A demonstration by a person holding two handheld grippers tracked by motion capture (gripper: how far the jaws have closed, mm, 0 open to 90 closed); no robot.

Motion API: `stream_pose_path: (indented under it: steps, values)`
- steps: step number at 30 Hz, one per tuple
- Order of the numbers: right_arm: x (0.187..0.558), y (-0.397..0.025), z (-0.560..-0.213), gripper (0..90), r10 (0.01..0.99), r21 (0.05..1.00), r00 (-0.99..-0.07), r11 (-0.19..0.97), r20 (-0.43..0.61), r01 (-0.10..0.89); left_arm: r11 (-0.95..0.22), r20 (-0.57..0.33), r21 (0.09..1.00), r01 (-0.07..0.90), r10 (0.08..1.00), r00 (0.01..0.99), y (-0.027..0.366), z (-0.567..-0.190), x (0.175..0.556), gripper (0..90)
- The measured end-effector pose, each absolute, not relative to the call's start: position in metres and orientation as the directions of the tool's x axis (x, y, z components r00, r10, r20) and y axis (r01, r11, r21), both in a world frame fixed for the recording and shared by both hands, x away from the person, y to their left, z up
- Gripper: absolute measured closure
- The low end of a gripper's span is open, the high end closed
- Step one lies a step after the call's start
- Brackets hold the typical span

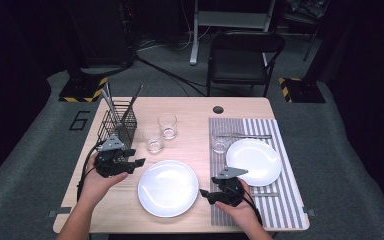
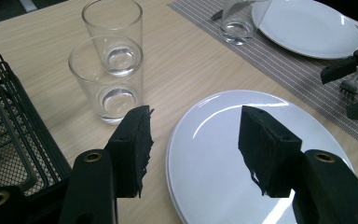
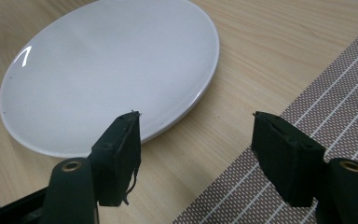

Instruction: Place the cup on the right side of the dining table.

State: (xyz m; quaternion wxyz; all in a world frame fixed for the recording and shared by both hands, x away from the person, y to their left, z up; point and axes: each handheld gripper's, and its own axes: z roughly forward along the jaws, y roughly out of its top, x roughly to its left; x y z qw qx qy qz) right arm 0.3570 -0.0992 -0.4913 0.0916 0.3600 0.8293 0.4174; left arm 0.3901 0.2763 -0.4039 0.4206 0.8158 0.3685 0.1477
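Observation:
A white plate (image 1: 168, 187) lies on the bare wood near the table's front, between my two grippers. My left gripper (image 1: 139, 162) is open just left of the plate; in the left gripper view it (image 2: 193, 140) hovers over the plate's (image 2: 223, 158) left rim. My right gripper (image 1: 203, 194) is open at the plate's right edge, over the seam between wood and placemat. In the right gripper view it (image 3: 196, 144) has the plate (image 3: 107, 79) ahead, its left jaw over the near rim. Nothing is held in either.
A striped placemat (image 1: 280, 200) on the right carries a second white plate (image 1: 253, 161), a glass (image 1: 221, 141) and cutlery. Two empty glasses (image 1: 167, 125) (image 1: 154, 139) stand mid-table. A black wire basket (image 1: 117, 123) with utensils stands at the left. A chair (image 1: 242, 55) stands beyond the table.

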Motion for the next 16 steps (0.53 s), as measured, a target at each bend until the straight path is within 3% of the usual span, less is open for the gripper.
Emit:
stream_pose_path:
  steps: [16]
  values:
    - [0.3554, -0.0991, -0.4920, 34.7, 0.651, 0.764, -0.746, 0.408, 0.141, 0.501, -0.363, -0.074, 0.801, 0.475, 0.729, 0.681, 0.2781, -0.4037, 0.3906, 43.4]
